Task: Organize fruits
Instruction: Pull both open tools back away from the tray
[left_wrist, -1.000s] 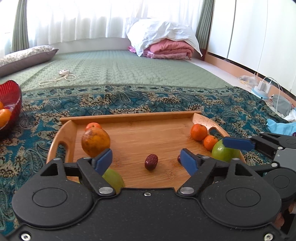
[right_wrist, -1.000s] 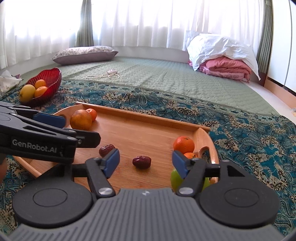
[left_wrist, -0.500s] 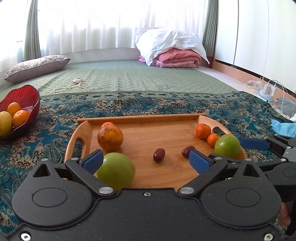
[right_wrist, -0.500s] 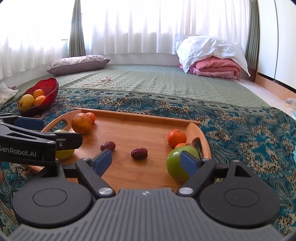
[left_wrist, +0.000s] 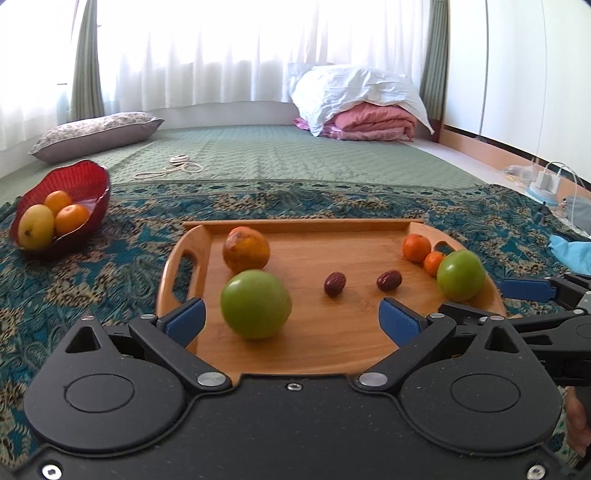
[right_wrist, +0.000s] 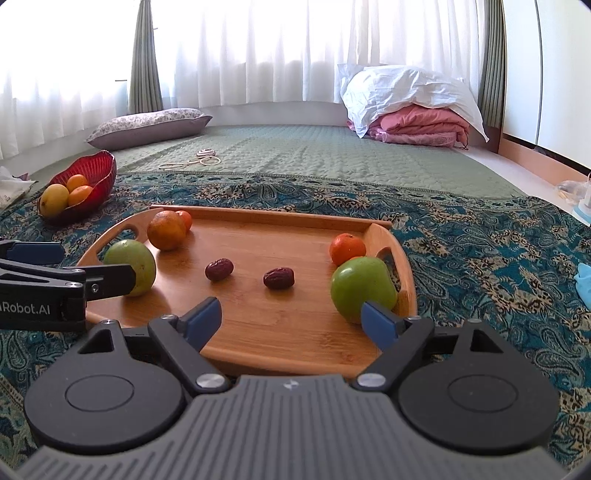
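patterned bed cover carries the wooden tray; both claws, left claw and right claw, hang released and empty at its near edge; next likely a grasp on a green apple.

Your left gripper's arm covers part of the left green apple. The big orange hides most of a mandarin behind it.

Tray: wooden, handles at both ends; you see it flat on the patterned cloth.
Green apples: one near the left front corner, one at the right edge.
Dates: two, centre.
Oranges: large one at the far-left corner; two small at the far-right corner.
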